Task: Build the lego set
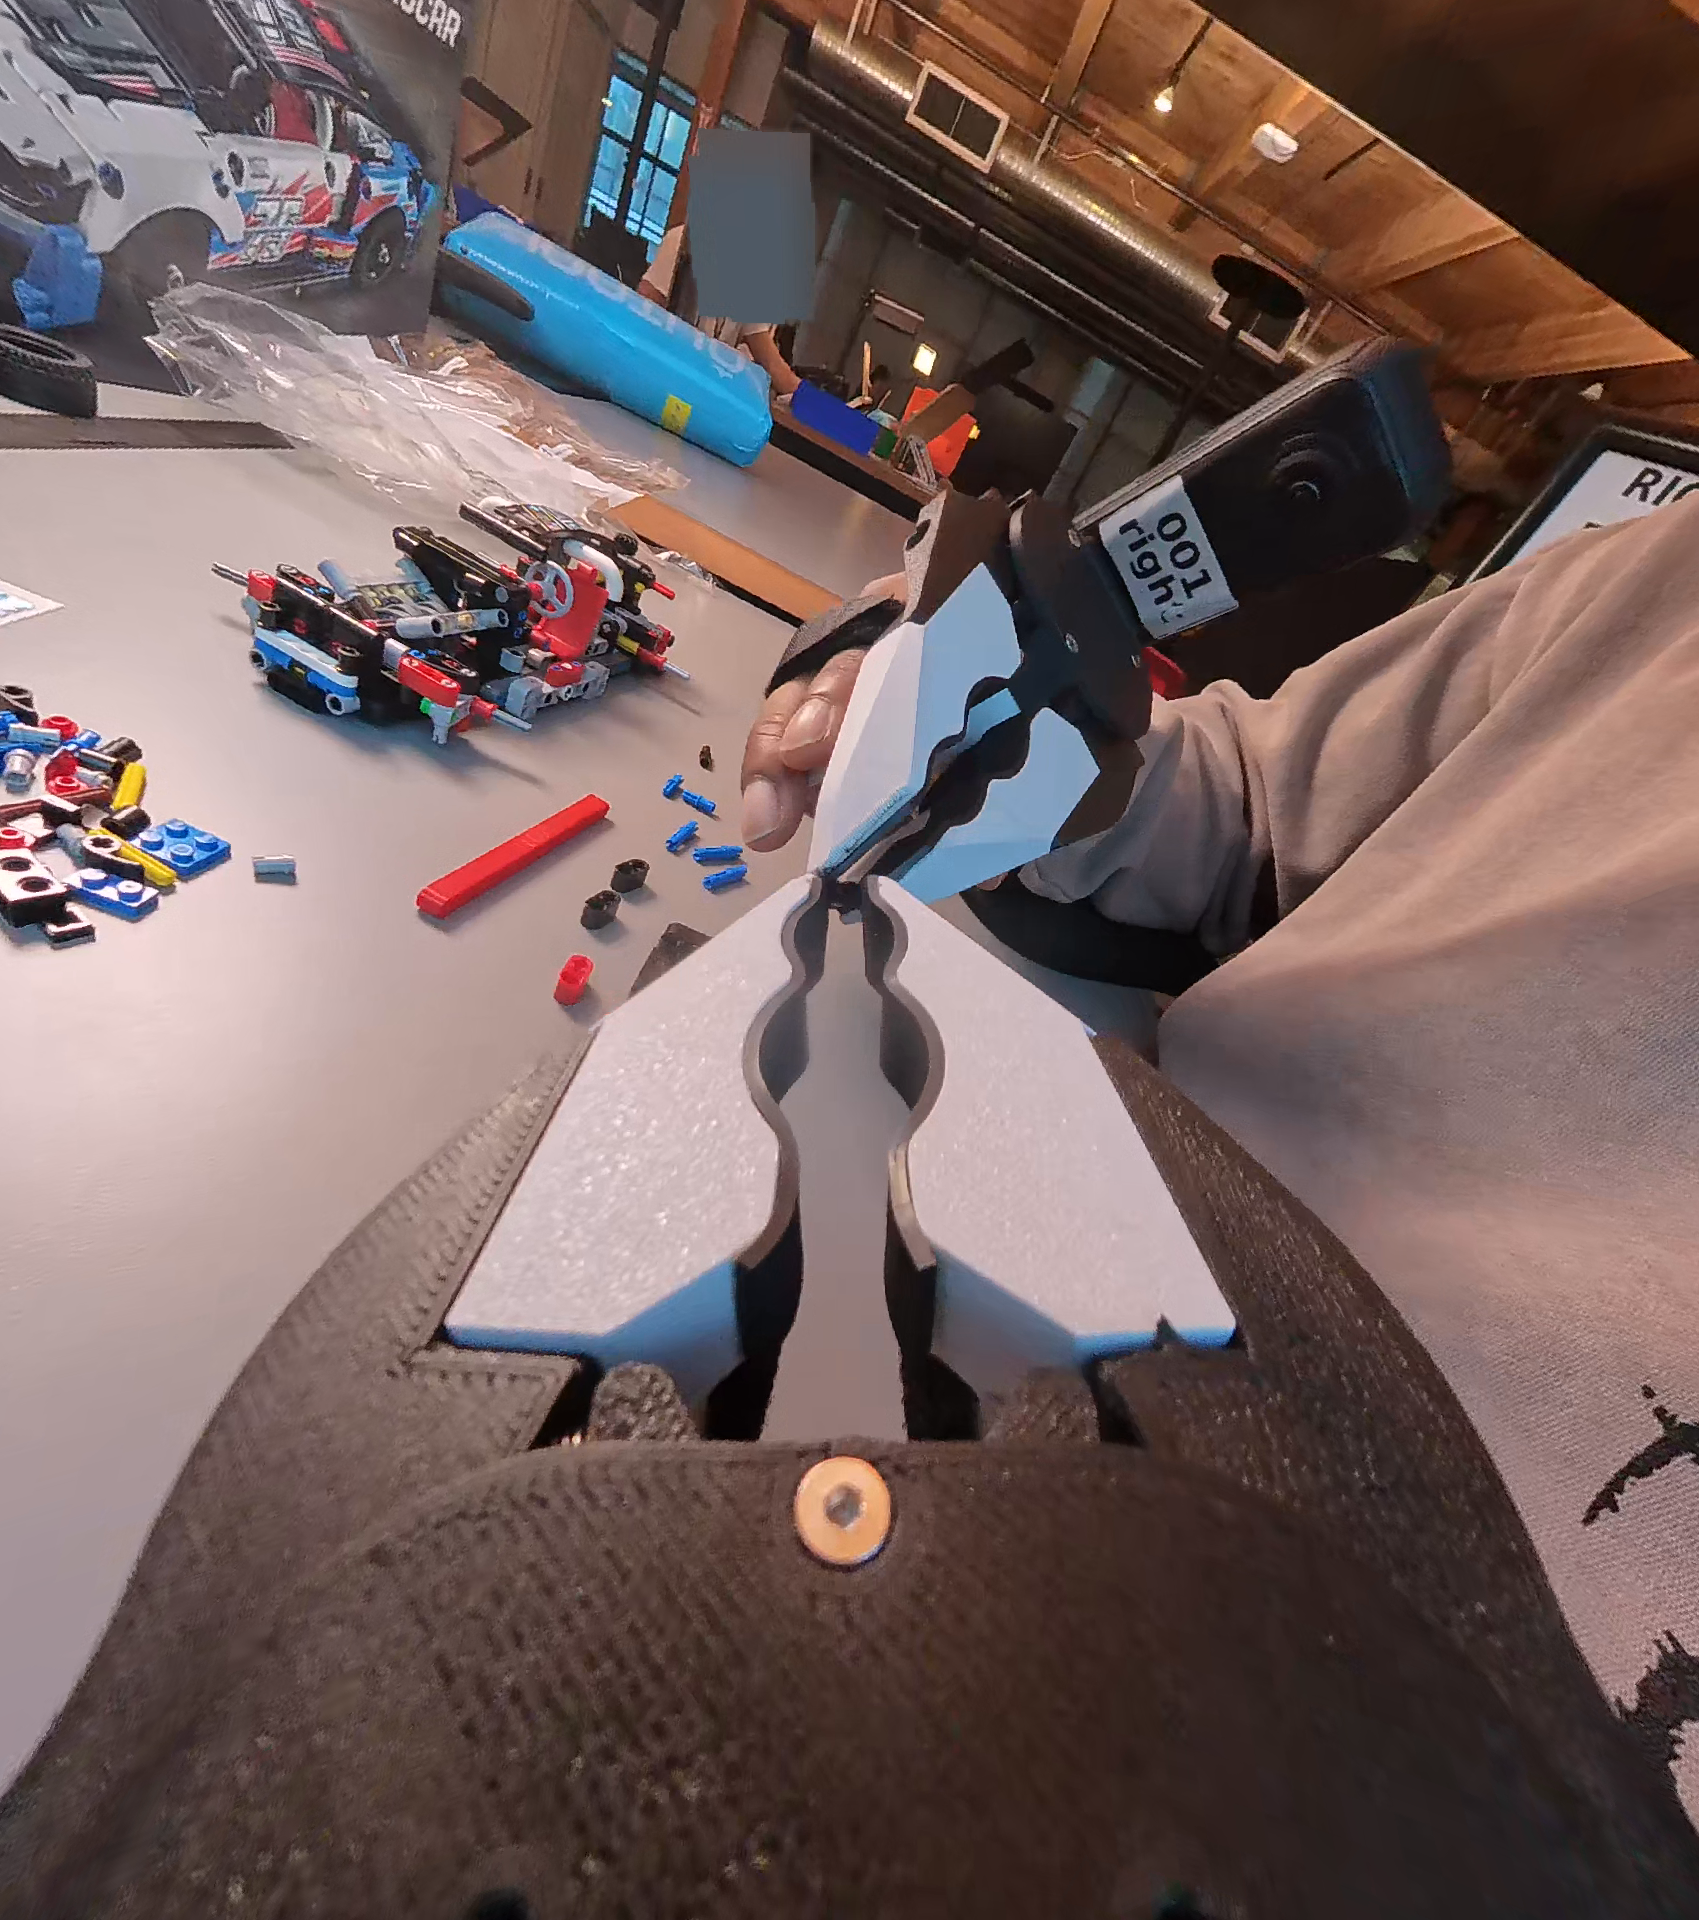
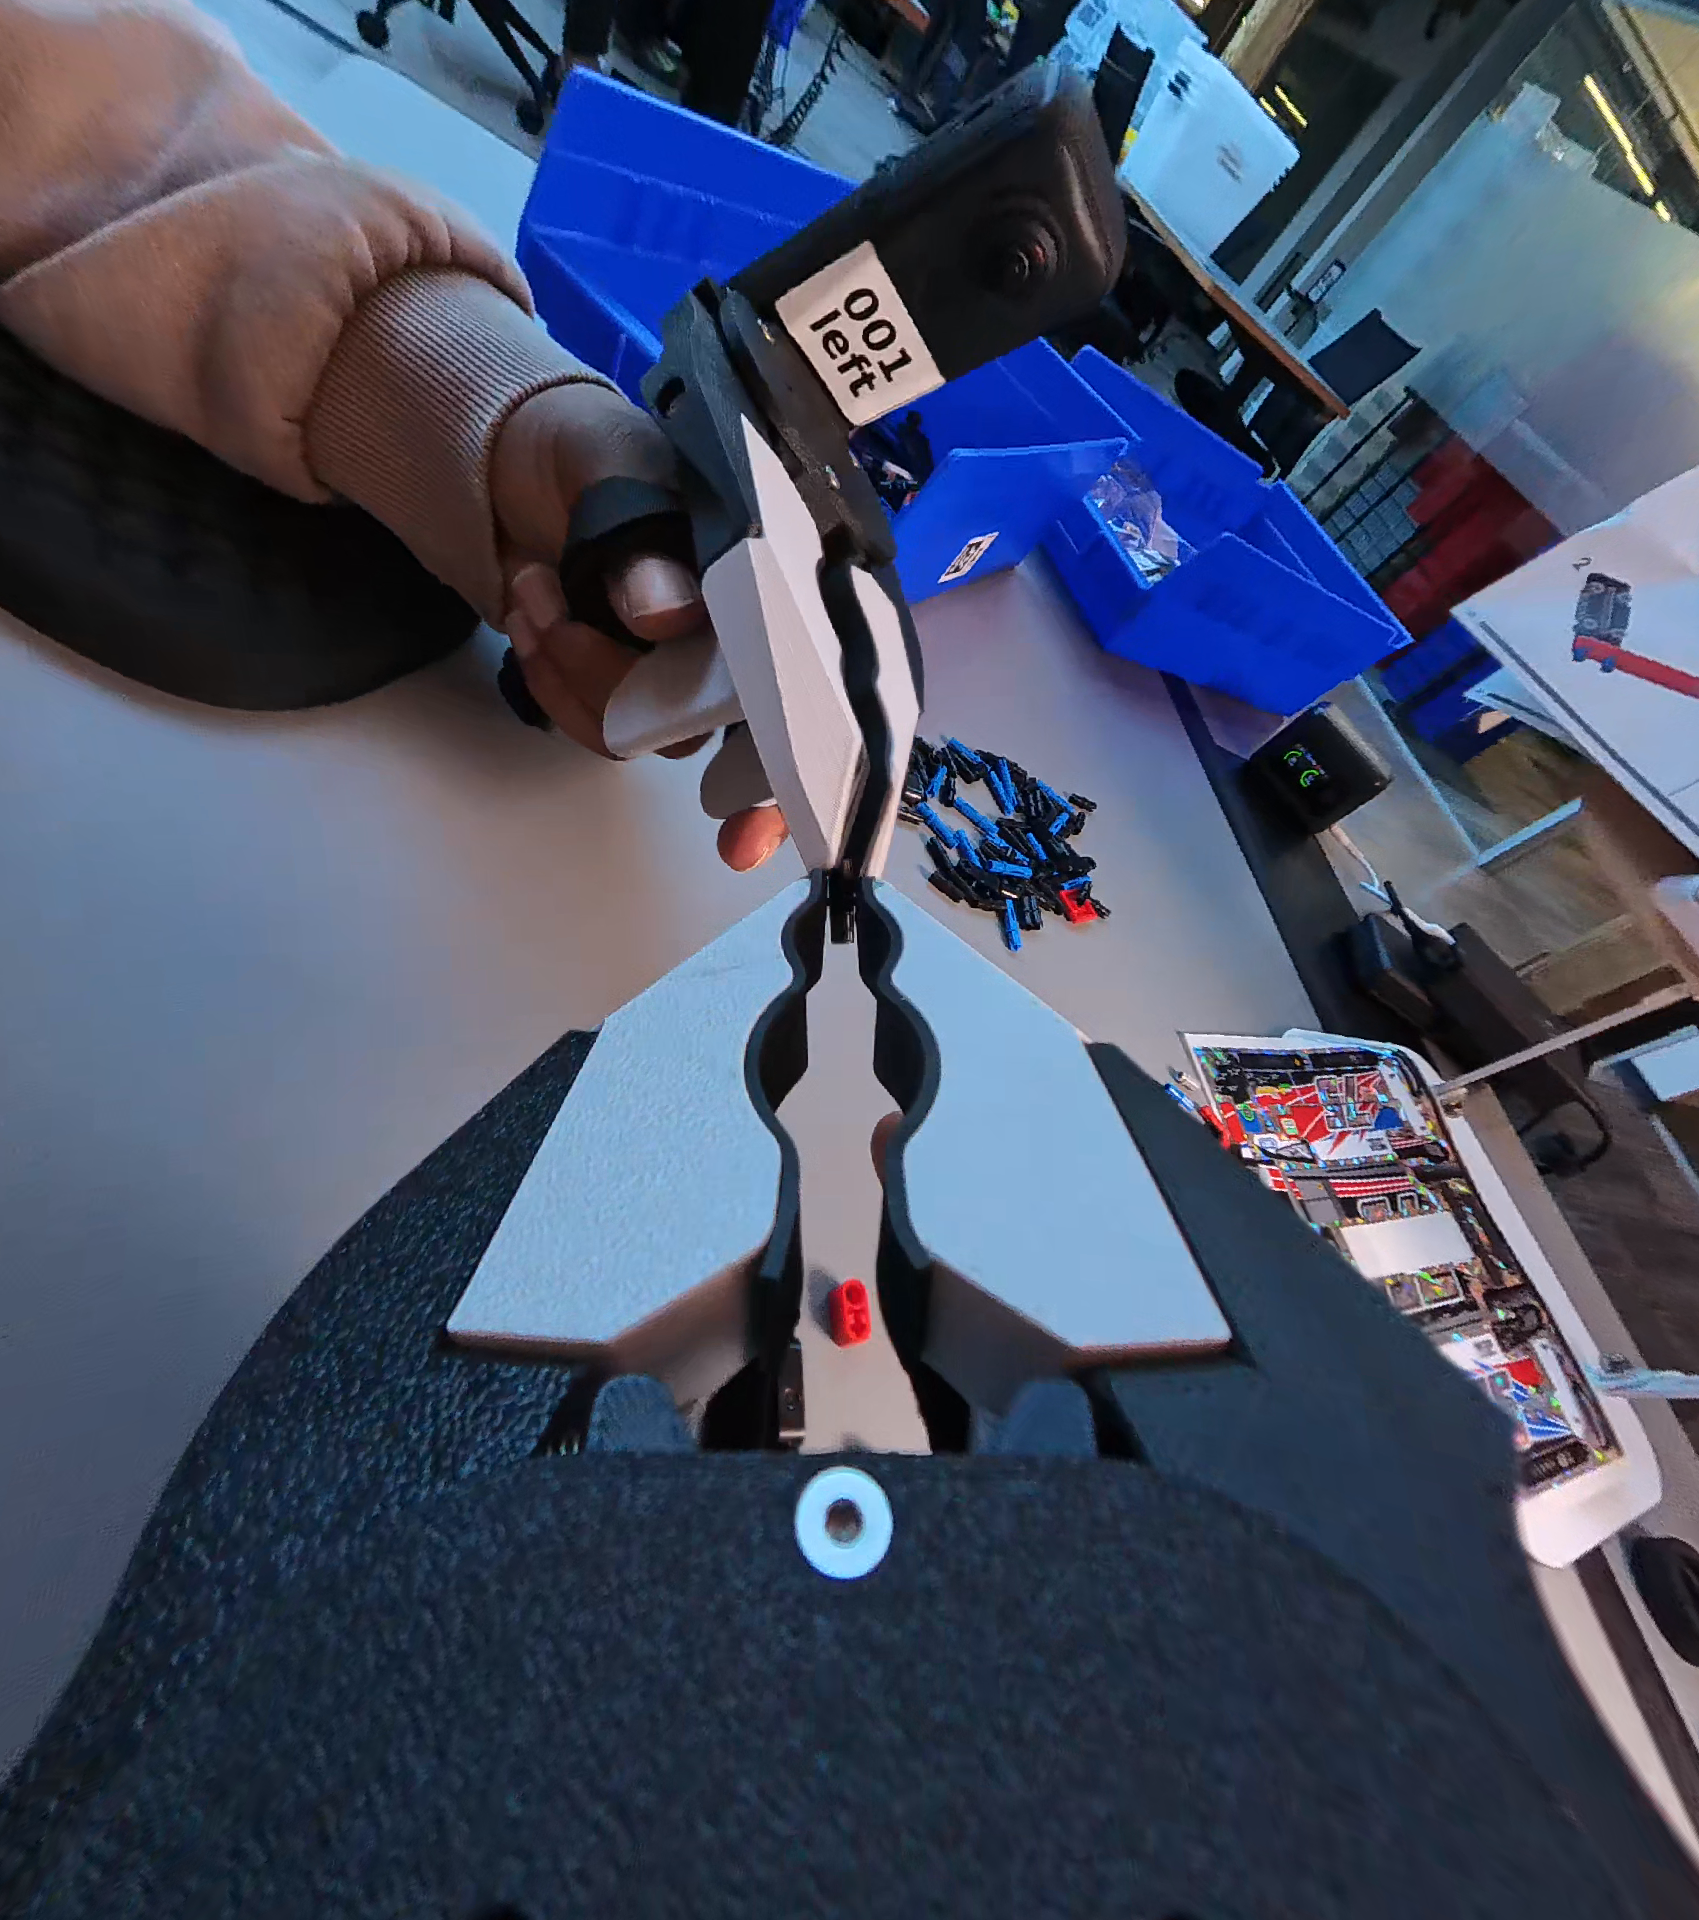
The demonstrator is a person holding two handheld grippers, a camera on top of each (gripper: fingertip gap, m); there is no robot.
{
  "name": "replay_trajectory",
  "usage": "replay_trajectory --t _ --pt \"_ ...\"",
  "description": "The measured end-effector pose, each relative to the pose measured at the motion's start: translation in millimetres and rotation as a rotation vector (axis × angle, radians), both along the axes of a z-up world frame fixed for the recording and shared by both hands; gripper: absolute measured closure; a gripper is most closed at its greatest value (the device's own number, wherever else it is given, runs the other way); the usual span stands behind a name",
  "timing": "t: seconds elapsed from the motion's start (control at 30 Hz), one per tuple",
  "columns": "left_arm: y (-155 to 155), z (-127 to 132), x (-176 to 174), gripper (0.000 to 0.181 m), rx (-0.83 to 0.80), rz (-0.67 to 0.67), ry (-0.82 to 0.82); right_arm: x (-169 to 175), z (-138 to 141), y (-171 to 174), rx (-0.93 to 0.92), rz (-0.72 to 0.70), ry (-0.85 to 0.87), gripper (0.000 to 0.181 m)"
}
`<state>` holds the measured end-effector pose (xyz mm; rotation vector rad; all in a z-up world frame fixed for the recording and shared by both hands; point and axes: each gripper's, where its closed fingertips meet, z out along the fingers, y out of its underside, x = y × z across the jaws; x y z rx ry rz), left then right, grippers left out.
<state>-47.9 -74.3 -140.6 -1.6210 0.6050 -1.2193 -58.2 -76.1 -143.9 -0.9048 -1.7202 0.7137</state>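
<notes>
Workshop with wood ceiling and ducting; grey bench (image 1: 149,1143) carries the whole kit. Both claws meet tip to tip above it, over the bench's near edge. Left claw (image 1: 837,896) and right claw (image 2: 841,896) are each clenched on the same small black pin (image 2: 841,920), one end apiece. My read: it's a mid-air handoff or a mating of two tiny parts, held up clear of the bench so neither claw fouls the loose pieces.

Pin's long axis runs in line with both claws, nose to nose; which end is which is too small to tell.

Chassis (image 1: 455,629) sits well apart, on the bench's far side, long axis roughly left-right in the left wrist view. Red beam (image 1: 512,854) lies flat between it and the claws, angled toward the chassis. Blue pins (image 1: 705,831) scattered just beside the beam. Parts pile (image 1: 24,800) at far left. Pin heap (image 2: 1006,831) just beyond the claw tips in the right view.
</notes>
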Motion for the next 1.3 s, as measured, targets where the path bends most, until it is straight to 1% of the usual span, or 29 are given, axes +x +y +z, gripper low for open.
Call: replay_trajectory --t 0.2,0.33,0.43,0.5,0.6,0.67,0.77,0.83,0.9,1.0,1.07,1.17,1.23,1.3 --pt "2 0 0 0.178 0.01 0.018 0.017 1 0 2 0.082 -0.028 0.004 0.179" --pt "6 -2 -2 0.179 0.03 0.058 0.07 0 -2 6 0.067 -0.057 0.006 0.178" --pt "12 -2 -6 0.179 0.05 0.097 0.127 1 -2 13 0.051 -0.091 -0.008 0.168" --pt "18 -2 -10 0.179 0.058 0.122 0.175 6 4 20 0.023 -0.122 0.011 0.168" --pt "33 -5 -29 0.179 0.071 0.192 0.334 21 9 31 -0.015 -0.167 0.014 0.169" --pt "47 -9 -51 0.179 0.058 0.238 0.506 38 7 39 -0.058 -0.21 0.004 0.169" --pt "70 -15 -93 0.179 0.015 0.275 0.808 64 -2 46 -0.134 -0.268 -0.01 0.171" --pt "80 -21 -118 0.179 -0.048 0.255 0.996 78 -7 48 -0.168 -0.299 -0.006 0.171" --pt "86 -31 -138 0.179 -0.122 0.202 1.161 87 -9 49 -0.194 -0.325 0.011 0.172" --pt "87 -51 -162 0.179 -0.242 0.103 1.346 95 -4 48 -0.218 -0.344 0.037 0.172" --pt "87 -64 -172 0.179 -0.304 0.055 1.416 100 1 48 -0.21 -0.352 0.051 0.172" --pt "84 -82 -175 0.179 -0.379 -0.004 1.456 110 4 50 -0.213 -0.373 0.063 0.172" --pt "82 -89 -172 0.178 -0.401 -0.027 1.462 117 3 52 -0.225 -0.387 0.073 0.173" --pt "84 -92 -175 0.177 -0.395 -0.026 1.502 122 2 55 -0.236 -0.399 0.079 0.173"
